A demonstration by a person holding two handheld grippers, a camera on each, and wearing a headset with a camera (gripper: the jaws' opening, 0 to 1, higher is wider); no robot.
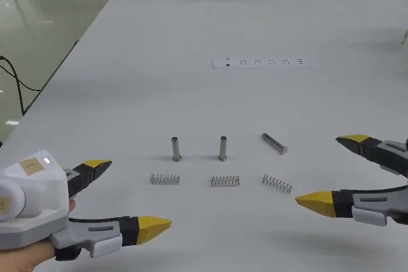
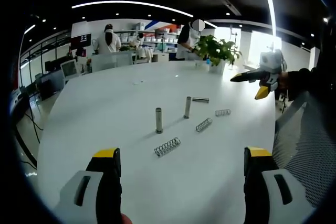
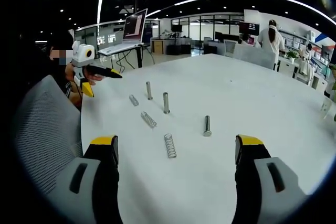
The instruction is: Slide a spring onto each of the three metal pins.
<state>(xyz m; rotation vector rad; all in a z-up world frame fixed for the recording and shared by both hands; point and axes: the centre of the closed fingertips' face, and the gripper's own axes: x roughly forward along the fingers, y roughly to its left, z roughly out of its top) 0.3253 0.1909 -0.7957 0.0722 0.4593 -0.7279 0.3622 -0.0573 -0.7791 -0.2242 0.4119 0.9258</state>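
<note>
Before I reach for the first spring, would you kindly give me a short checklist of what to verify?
1. Grippers open and empty: left gripper and right gripper both have spread jaws holding nothing. Ok.
2. Springs free to pick: left spring, middle spring and right spring lie apart on the table. Ok.
3. Pins bare: none carries a spring. Ok.
4. Pins upright: left pin and middle pin stand. Ok. The right pin lies on its side. Not ok.
5. Standing pins fixed against tipping: cannot tell.
6. Power strip out of the way: it lies well behind the pins. Ok.
</note>
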